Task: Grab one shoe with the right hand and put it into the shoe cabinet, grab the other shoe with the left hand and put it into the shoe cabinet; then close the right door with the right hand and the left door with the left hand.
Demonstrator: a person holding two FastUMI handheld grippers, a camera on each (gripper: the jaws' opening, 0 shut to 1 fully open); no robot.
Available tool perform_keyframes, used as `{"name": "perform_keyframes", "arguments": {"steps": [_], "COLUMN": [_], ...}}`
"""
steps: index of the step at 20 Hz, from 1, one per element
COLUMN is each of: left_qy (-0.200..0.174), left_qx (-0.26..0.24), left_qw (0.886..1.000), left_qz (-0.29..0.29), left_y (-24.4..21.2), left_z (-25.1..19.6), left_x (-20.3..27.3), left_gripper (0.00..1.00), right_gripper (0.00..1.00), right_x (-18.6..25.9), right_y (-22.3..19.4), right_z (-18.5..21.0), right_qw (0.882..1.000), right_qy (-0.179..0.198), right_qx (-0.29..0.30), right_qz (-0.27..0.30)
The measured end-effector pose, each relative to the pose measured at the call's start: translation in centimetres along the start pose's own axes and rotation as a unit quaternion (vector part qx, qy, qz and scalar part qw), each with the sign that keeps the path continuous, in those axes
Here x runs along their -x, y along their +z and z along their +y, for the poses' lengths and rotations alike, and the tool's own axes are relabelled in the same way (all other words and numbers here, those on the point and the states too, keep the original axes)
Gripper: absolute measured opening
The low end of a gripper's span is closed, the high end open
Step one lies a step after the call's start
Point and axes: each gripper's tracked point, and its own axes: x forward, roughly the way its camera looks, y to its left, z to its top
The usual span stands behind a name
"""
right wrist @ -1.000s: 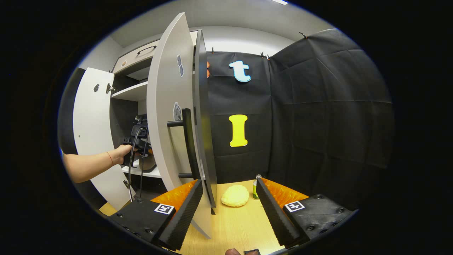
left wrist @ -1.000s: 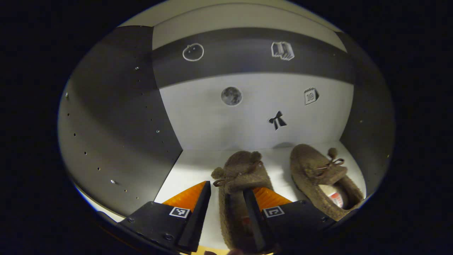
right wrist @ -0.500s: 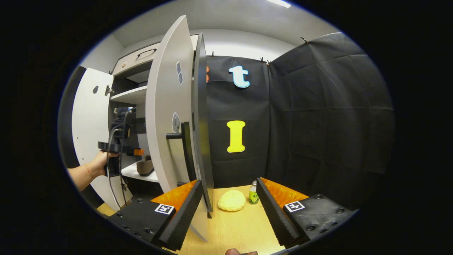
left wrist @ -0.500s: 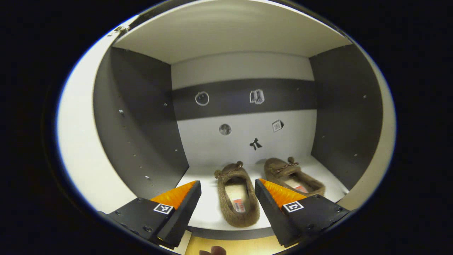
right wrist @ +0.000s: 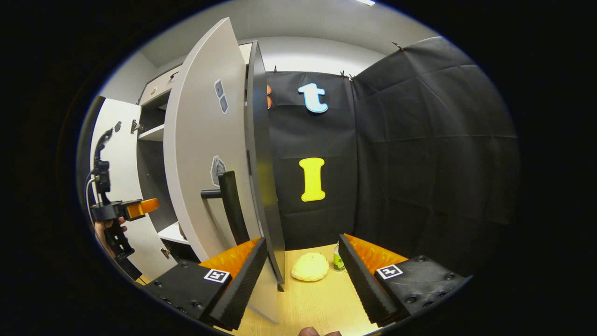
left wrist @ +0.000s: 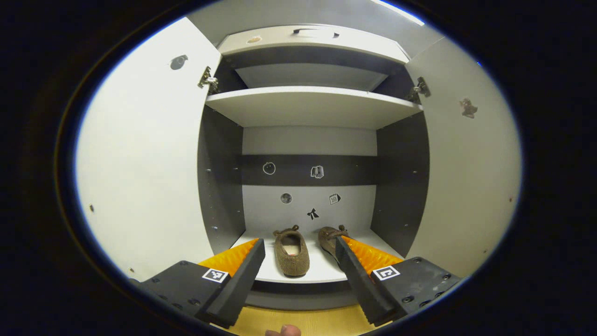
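Left gripper point(left wrist: 300, 261) gapes empty before the shoe cabinet point(left wrist: 310, 107); both fuzzy brown slippers point(left wrist: 291, 252) sit on its lower shelf. Right gripper point(right wrist: 302, 266), also spread, faces the open right door point(right wrist: 205, 154).

Legible marks are few. Calendar sticker point(left wrist: 334, 199) on the shoe cabinet's back panel point(left wrist: 308, 205): a number, apparently "10", too small to confirm. Its neighbours there are pictures without text. Square black-and-white coded tags sit on the left gripper point(left wrist: 298, 266) and right gripper point(right wrist: 303, 266); no words. Small bottle point(right wrist: 338, 262) on the wooden floor: label unreadable.
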Motion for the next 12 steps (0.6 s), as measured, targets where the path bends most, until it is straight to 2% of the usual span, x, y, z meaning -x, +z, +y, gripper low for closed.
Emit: {"name": "perform_keyframes", "arguments": {"steps": [1, 6, 12], "left_qy": [0.001, -0.011, -0.007], "left_qx": [-0.005, 0.002, -0.010], "left_qw": [1.000, 1.000, 1.000], "left_qz": [-0.005, 0.004, 0.019], "left_y": [0.0, -1.9, -3.4], "left_z": [0.2, 0.7, 3.9], "left_x": [1.2, 6.7, 11.2], "left_gripper": [0.96, 0.97, 0.97], "right_gripper": [0.98, 0.96, 0.97], "right_x": [0.0, 0.2, 0.5], "right_y": [0.0, -0.2, -0.5], "right_z": [0.2, 1.1, 2.5], "right_qw": [1.000, 1.000, 1.000], "right_qy": [0.003, 0.013, 0.001], "right_qx": [0.003, -0.005, -0.005], "right_qz": [0.000, 0.004, 0.006]}}
